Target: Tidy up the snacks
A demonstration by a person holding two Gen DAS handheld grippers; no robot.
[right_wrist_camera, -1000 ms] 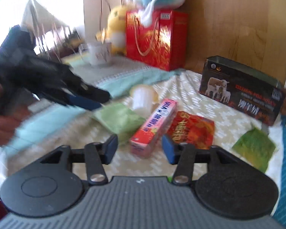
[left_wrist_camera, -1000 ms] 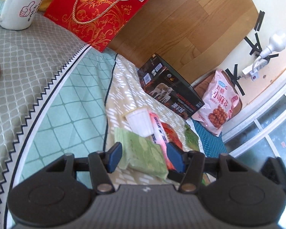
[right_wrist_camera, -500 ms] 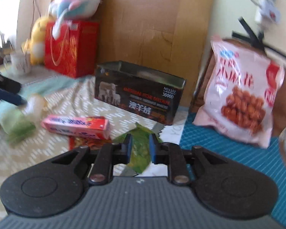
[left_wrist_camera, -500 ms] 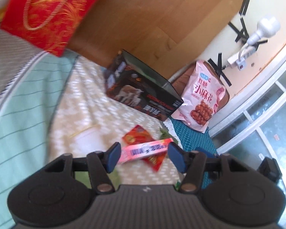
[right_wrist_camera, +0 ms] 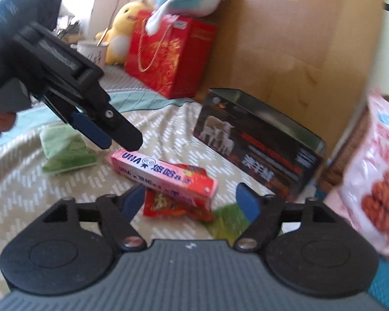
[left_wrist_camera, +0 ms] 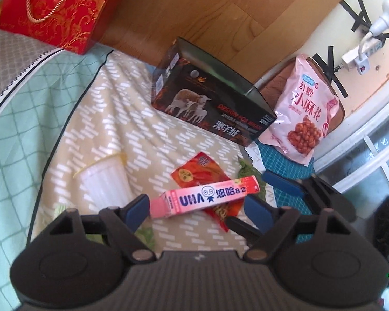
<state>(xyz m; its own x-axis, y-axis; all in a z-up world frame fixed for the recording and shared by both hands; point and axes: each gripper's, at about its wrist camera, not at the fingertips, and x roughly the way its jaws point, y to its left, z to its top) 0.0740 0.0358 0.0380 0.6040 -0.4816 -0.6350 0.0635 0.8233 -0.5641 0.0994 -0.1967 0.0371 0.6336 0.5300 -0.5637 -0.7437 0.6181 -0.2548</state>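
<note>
Blue-padded jaws of the left gripper [left_wrist_camera: 195, 208] have just been opening and stand wide, holding nothing; the pink UHA candy box [left_wrist_camera: 205, 197] lies between them on the red snack packet [left_wrist_camera: 197, 173]. Right gripper [right_wrist_camera: 192, 198] jaws, likewise just opened, are empty. Upper centre of the frame sits the open black tin box [left_wrist_camera: 215, 98], on the beige patterned blanket [left_wrist_camera: 111, 119].

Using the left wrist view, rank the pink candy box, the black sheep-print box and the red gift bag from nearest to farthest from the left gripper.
From the left gripper:
1. Pink candy box, lying right ahead of the open fingers, on top of a red packet.
2. Black sheep-print box, farther back, slightly right, by the wooden board.
3. Red gift bag, farthest, at the upper left.
</note>
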